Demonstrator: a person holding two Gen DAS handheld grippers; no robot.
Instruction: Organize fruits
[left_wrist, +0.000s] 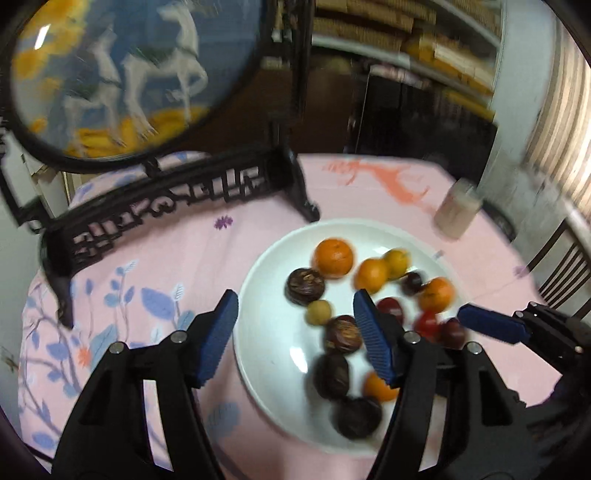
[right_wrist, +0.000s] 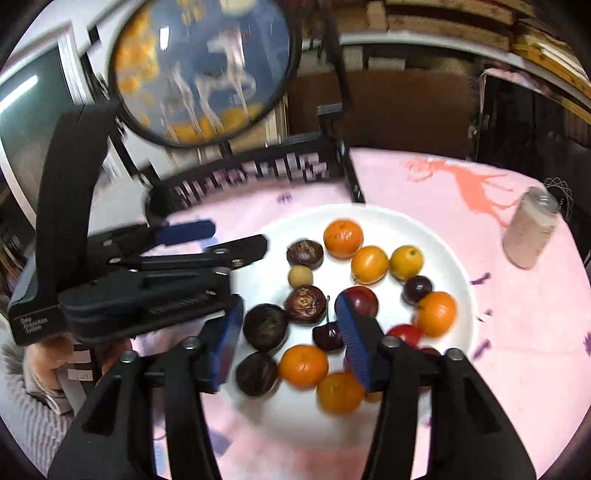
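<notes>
**Fruit gathered on white plate as both grippers hang open above it**

A white plate (right_wrist: 454, 258) on a pink patterned tablecloth (right_wrist: 424, 177) holds the fruit: oranges (right_wrist: 343, 238) toward twelve o'clock, dark brown round fruits (right_wrist: 265, 326) at about eight o'clock, red and purple ones near four o'clock. The left gripper (left_wrist: 295, 314) hangs over the plate's nine o'clock edge, its blue fingers (left_wrist: 371, 332) apart with nothing between them. The right gripper (right_wrist: 288, 319) is above the plate's six o'clock side, fingers likewise spread and empty, a cherry (right_wrist: 327, 338) lying below the gap. A pale jar (right_wrist: 530, 230) stands at two o'clock, well apart from the plate. A dark carved stand carrying a round painted screen (left_wrist: 129, 74) rises at eleven o'clock.
</notes>
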